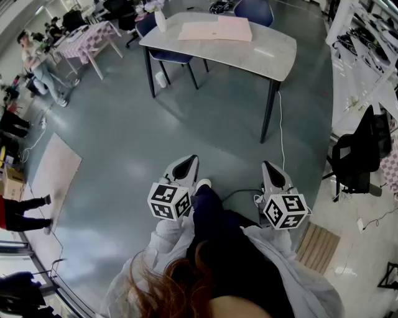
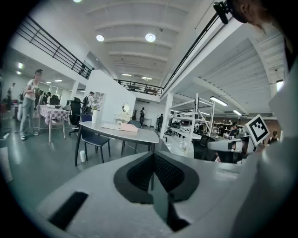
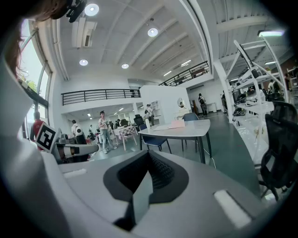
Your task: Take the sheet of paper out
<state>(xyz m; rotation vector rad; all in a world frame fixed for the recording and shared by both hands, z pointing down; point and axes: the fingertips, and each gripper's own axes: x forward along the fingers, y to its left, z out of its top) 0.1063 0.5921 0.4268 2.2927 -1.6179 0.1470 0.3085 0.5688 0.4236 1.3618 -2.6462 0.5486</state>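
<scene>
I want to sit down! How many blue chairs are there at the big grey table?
2. One blue chair is tucked under the left end of the table. The second blue chair stands at its far side, towards the right. The tabletop could be hiding another.

The head view looks steeply down past the person onto the left gripper (image 1: 188, 163) and right gripper (image 1: 269, 166). Each gripper view faces forward, low and nearly level. All three views share the table (image 1: 267, 56), well ahead.
</scene>
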